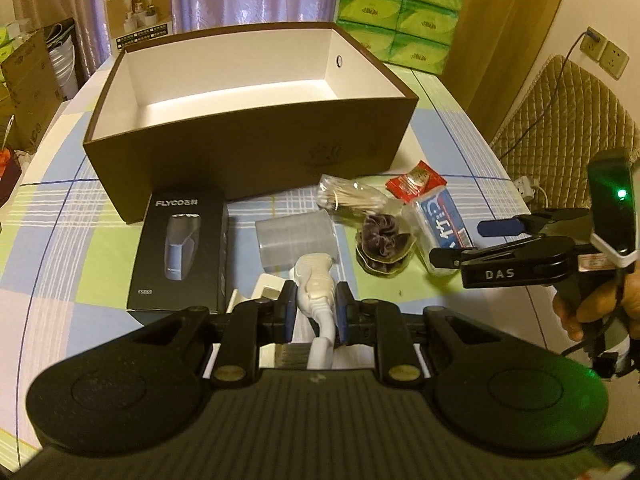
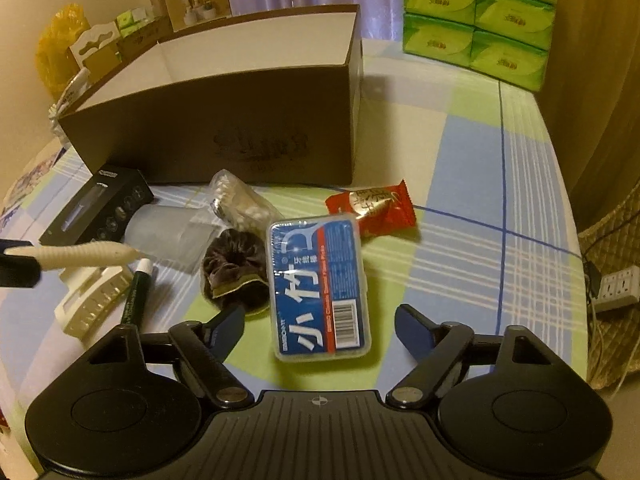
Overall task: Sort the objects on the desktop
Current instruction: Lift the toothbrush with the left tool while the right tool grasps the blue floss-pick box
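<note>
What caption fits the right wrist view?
Open right gripper approaches blue floss-pick box on checked tablecloth, before brown box.

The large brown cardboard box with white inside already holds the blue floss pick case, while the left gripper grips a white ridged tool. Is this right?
Not quite. The left wrist view shows the large brown cardboard box empty; the blue floss pick case lies on the checked tablecloth. The left gripper does grip the white ridged tool.

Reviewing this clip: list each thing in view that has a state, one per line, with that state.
Left gripper: shut on the white ribbed tool.
Right gripper: open, jaws either side of the floss pick case, not gripping.
Brown box: open, nothing visible inside.
Floss pick case: closed, flat on the table.
Black shaver box: closed, lying flat.
Red snack packet: sealed.
Green pen: capped.
</note>
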`<state>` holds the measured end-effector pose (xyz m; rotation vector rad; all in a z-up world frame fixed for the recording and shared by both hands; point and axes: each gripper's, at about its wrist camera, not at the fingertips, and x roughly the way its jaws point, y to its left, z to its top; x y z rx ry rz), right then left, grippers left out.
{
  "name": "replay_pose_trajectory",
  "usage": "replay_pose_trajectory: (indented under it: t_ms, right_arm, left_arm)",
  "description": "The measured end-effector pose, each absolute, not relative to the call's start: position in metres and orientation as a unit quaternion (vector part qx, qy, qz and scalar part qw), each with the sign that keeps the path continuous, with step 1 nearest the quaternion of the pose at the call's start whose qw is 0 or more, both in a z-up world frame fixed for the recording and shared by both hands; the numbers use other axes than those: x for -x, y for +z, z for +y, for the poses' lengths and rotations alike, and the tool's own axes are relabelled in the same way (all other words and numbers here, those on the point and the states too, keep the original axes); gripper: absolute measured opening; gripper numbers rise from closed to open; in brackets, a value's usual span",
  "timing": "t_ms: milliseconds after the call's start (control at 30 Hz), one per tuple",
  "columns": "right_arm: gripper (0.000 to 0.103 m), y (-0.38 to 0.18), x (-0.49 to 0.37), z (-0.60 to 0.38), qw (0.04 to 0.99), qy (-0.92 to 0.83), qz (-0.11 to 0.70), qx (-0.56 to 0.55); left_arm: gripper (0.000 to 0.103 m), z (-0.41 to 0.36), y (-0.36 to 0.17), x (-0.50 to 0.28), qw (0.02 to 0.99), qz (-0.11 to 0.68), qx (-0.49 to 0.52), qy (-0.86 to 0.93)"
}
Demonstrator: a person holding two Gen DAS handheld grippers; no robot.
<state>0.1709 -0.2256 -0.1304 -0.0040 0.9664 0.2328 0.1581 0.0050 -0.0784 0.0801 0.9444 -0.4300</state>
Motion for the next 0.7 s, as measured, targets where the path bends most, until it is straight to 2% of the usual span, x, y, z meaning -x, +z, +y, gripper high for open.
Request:
replay_pose_trajectory:
  t_ms: [167,233,700]
  right_arm:
    - [0.063,-0.140,-0.178,-0.222,0.874,0.109,0.474,0.006]
    - [0.056,-0.141,-0.179,-0.221,0.873,0.108,0.476,0.008]
    - [0.054,-0.113,-0.170,-0.220,0.873,0.099,0.477,0.004]
  left_arm:
    - [0.016,0.010,-0.075,-0.161,0.871,0.446,-0.034,-0.203]
    - [0.016,0.012,-0.074,-0.161,0.872,0.444,-0.034,-0.202]
    - [0.016,0.016,-0.063,-0.165,0.879,0.427,-0.032,-0.213]
